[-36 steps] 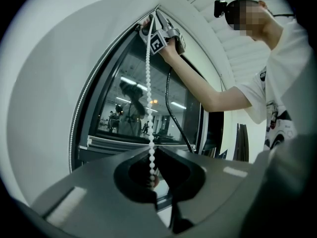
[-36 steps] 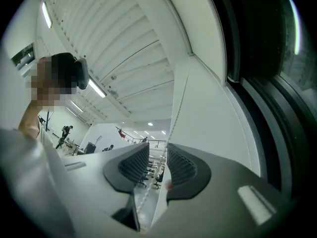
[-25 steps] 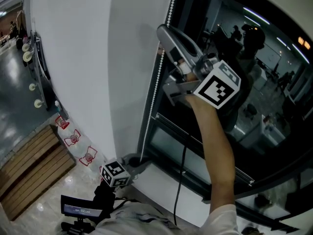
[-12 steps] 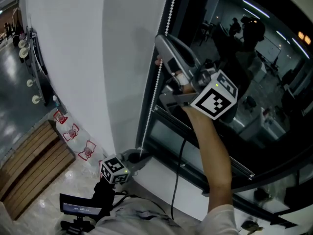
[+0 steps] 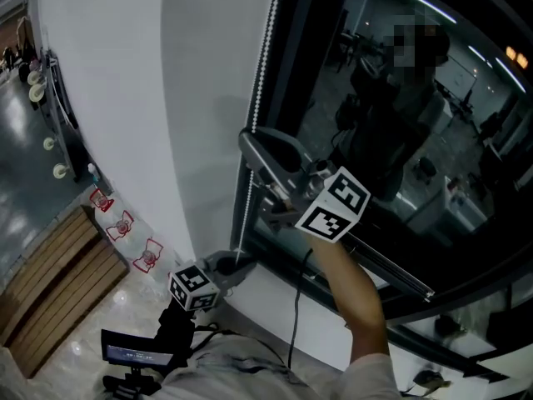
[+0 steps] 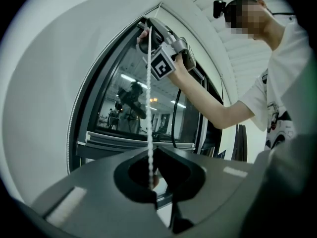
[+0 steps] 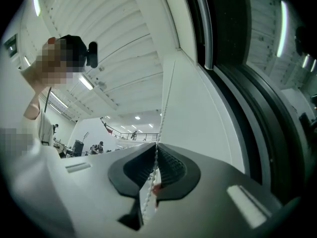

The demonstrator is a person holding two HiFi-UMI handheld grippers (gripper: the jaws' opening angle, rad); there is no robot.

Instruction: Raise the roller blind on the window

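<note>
The left gripper [image 5: 226,267] sat low by the sill, clenched on the bead chain [image 5: 265,48]. In its own view its jaws [image 6: 152,152] were pressed together with the chain [image 6: 148,108] running up out of them. A second beaded run [image 6: 75,125] followed the window frame further left, so the loop had two sides.

Higher up the same strand, the right gripper [image 5: 252,142] was also clamped on the beads. In its view the ribbed pads [image 7: 156,150] pinched the chain [image 7: 166,98], and a loose length hung below them.

To the right, the window glass [image 5: 391,123] was dark and uncovered as far as the views reached. No blind cloth was visible, so the roller blind itself probably sat above the frame, out of sight.

The main risk was a slip. The beads were small and round, and a hard downward pull could have dragged them through the pads and cost the stroke.

With both grippers locked on one strand, a pull by the right one would only have bunched slack between them, and that slack could have snagged.

Hauling at an angle away from the frame could have jumped the chain off its clutch. Pulling the wrong side of the loop would have lowered the blind instead.
</note>
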